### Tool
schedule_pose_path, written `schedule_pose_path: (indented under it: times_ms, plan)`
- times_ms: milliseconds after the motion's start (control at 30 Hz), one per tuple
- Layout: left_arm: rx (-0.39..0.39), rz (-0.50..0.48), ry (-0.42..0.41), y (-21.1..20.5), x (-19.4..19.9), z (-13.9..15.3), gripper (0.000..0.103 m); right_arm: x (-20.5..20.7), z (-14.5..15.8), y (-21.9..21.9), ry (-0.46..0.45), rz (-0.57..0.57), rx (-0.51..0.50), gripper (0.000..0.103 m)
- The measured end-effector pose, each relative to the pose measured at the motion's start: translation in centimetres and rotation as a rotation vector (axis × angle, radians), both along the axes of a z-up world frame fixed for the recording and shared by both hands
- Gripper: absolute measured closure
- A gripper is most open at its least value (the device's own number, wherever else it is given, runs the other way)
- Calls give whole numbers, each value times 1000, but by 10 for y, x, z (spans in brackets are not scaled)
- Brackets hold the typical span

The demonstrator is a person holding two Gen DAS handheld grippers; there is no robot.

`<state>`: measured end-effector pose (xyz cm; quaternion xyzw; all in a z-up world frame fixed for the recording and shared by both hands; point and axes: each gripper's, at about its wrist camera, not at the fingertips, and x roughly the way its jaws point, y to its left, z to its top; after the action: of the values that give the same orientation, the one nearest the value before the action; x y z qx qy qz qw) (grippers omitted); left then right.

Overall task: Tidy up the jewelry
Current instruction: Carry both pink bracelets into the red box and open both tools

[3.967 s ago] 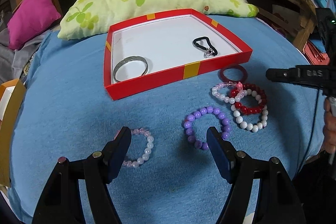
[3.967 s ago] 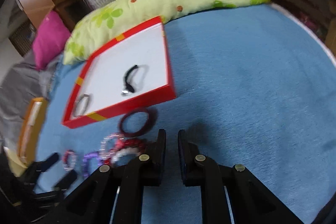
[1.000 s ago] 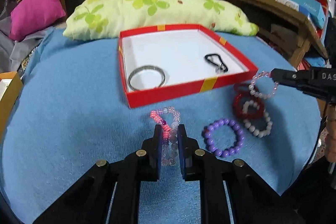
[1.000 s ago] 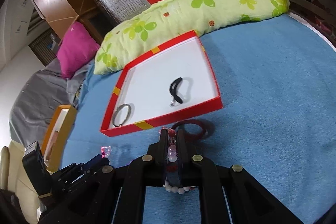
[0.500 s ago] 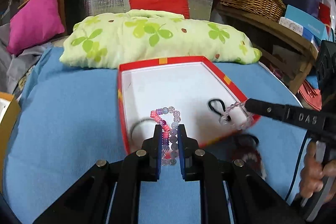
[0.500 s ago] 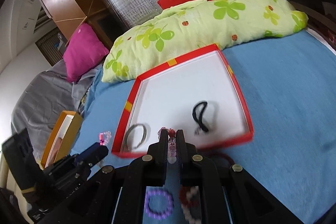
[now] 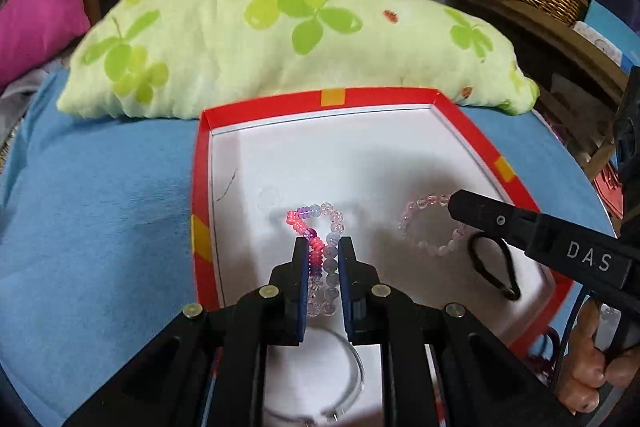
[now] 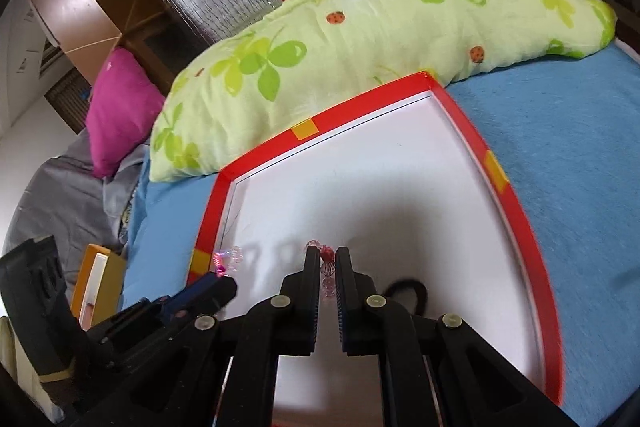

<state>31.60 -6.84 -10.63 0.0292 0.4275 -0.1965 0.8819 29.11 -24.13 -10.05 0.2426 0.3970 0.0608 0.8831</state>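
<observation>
Both grippers are positioned over the red tray, a shallow white-floored box resting on the blue cloth in front of the green leaf-print pillow. The left gripper has its jaws drawn narrow and clamped on the multicoloured bead bracelet: the lower strands of pink, purple and clear beads run between the two blue-lined pads, while the upper loop protrudes beyond the fingertips above the tray floor. In the right wrist view the same gripper appears at lower left as the left gripper, with the bright pink beads showing at its tip. The right gripper likewise has its jaws nearly closed, gripping the pale pink bead bracelet; in the left wrist view this bracelet hangs as an open ring from the tip of the right gripper, above the tray floor and just beside the black cord loop. The black cord loop lies flat inside the tray near its right wall. A silver bangle lies on the tray floor near the front edge, partly hidden beneath the left gripper body. The two held bracelets are near each other but apart.
</observation>
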Motion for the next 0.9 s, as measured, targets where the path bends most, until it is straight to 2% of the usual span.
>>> schedule_pose_path:
  times_ms: [233, 300, 333, 367, 433, 500, 567, 633, 667, 733, 800, 833, 900]
  plan:
    - [5, -5, 52, -7, 17, -10, 88, 24, -8, 0, 30, -31, -10, 94]
    - [16, -8, 59, -10, 18, -11, 83, 25, -8, -3, 28, -46, -10, 93]
    - [19, -6, 54, -11, 17, -10, 75, 26, -8, -5, 26, -51, -4, 93]
    - [24, -1, 50, -11, 17, -9, 60, 26, -8, -8, 32, -57, -2, 93]
    - [55, 20, 35, -12, 12, -6, 44, 25, -8, -13, 46, -70, 8, 91]
    - [89, 26, 9, -12, 6, -2, 43, 21, -6, -19, 53, -80, 18, 89]
    - [121, 48, -7, -8, -3, 4, 35, 15, 0, -22, 45, -83, 14, 89]
    - [127, 71, -22, -4, -11, 10, 34, 8, 7, -24, 44, -81, 2, 89]
    - [133, 86, -29, -1, -18, 14, 34, 5, 9, -25, 41, -78, 4, 87]
    - [144, 115, -38, 4, -29, 19, 31, -3, 14, -27, 37, -76, 7, 75]
    - [144, 139, -54, 10, -43, 24, 23, -14, 19, -29, 38, -77, 7, 46]
    - [142, 149, -63, 12, -51, 27, 20, -21, 21, -30, 35, -78, 10, 42]
    - [144, 152, -79, 17, -67, 30, 20, -35, 26, -31, 20, -69, 5, 42]
